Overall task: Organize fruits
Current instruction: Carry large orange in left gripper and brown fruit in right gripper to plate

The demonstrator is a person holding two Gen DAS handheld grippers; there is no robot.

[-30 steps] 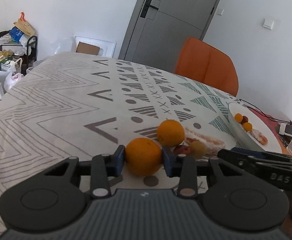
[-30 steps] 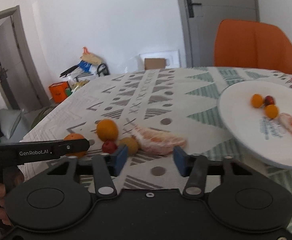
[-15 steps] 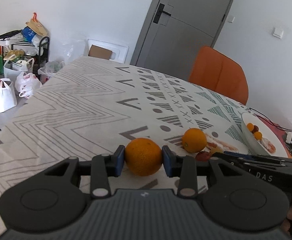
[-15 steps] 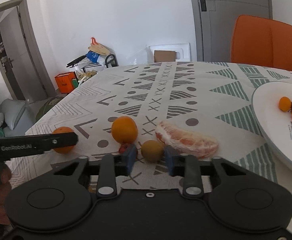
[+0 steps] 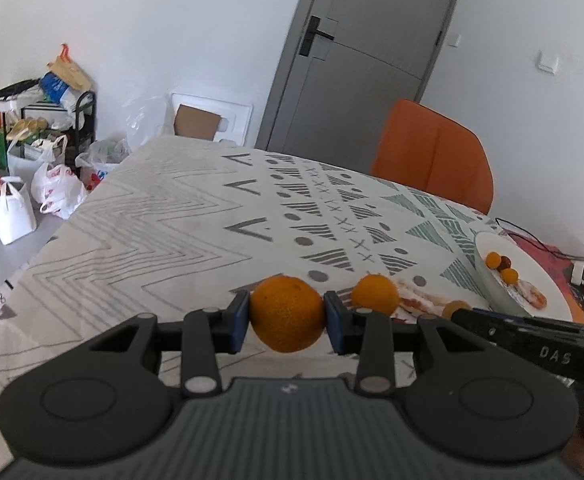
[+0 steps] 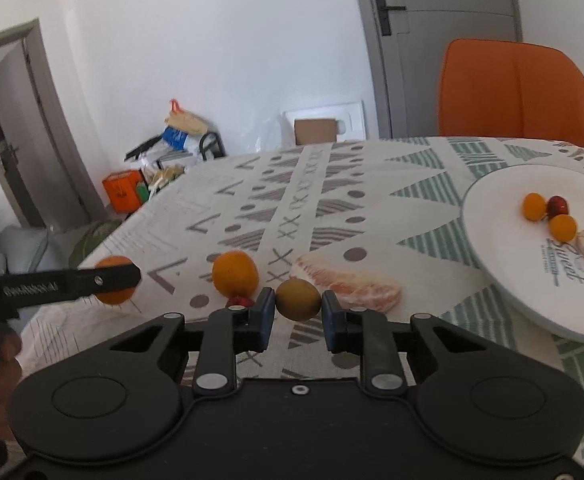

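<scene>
A round orange [image 5: 287, 313] with a dimpled skin is clamped between the blue pads of the left gripper [image 5: 286, 322], above the near part of the table [image 5: 140, 236]. A small brownish-yellow fruit [image 6: 297, 299] is seen between the pads of the right gripper [image 6: 296, 314], which are drawn close on both its sides; whether it is lifted off the table cannot be told. A second orange [image 6: 234, 273], a small red fruit [image 6: 239, 301] and a peeled citrus segment [image 6: 347, 288] lie on the patterned tablecloth just beyond it. On the white plate [image 6: 491, 216] two small orange fruits, a dark red one and another peeled piece are gathered.

"Sweet" is printed on the plate. "DAS" can be read on the right gripper's arm in the left wrist view; the lettering on the left gripper's arm in the right wrist view is blurred.

The doorway at the left and the plate's writing are shown only by the right wrist view; the white bags [image 5: 12, 216] on the floor only by the left.
</scene>
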